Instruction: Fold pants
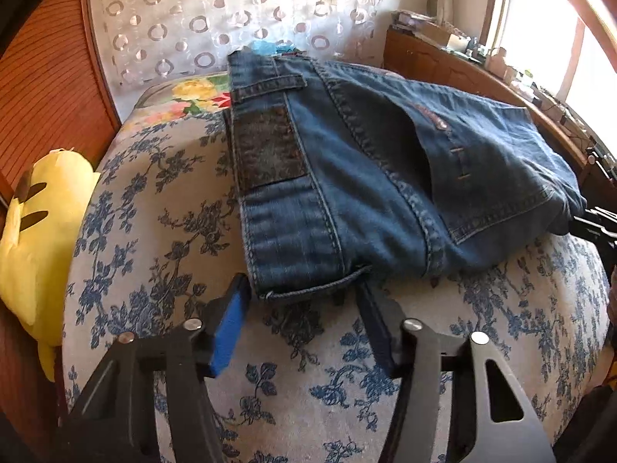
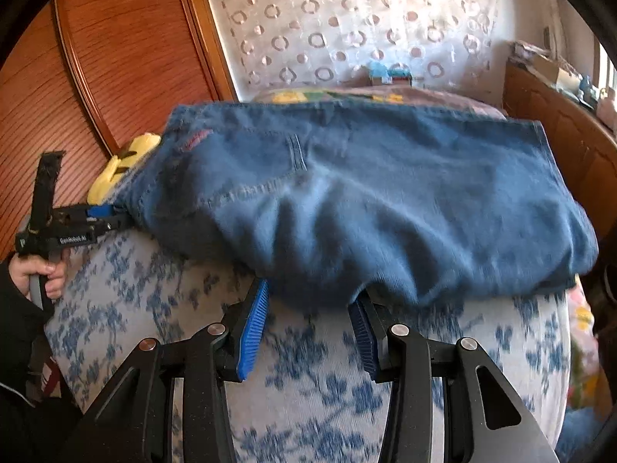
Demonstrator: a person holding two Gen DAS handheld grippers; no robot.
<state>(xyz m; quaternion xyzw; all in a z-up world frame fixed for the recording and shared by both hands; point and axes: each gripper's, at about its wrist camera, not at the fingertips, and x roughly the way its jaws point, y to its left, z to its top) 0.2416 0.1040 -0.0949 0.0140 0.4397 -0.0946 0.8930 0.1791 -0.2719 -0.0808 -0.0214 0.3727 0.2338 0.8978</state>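
Right now the folded jeans (image 1: 366, 177) lie on the floral bed (image 1: 162, 208) straight ahead of both my grippers, their long axis running across my view, waistband end toward my left. My left gripper (image 1: 304, 293) has its jaws half-wide, straddling the near waistband corner without clearly pinching it. My right gripper (image 2: 312, 301) sits at the near edge of the bunched seat end, jaws narrower, with cloth between the tips; whether they press I cannot tell. Each hand is nearest its own end. Count: one pair of jeans, two grippers, one yellow plush toy (image 1: 34, 231)
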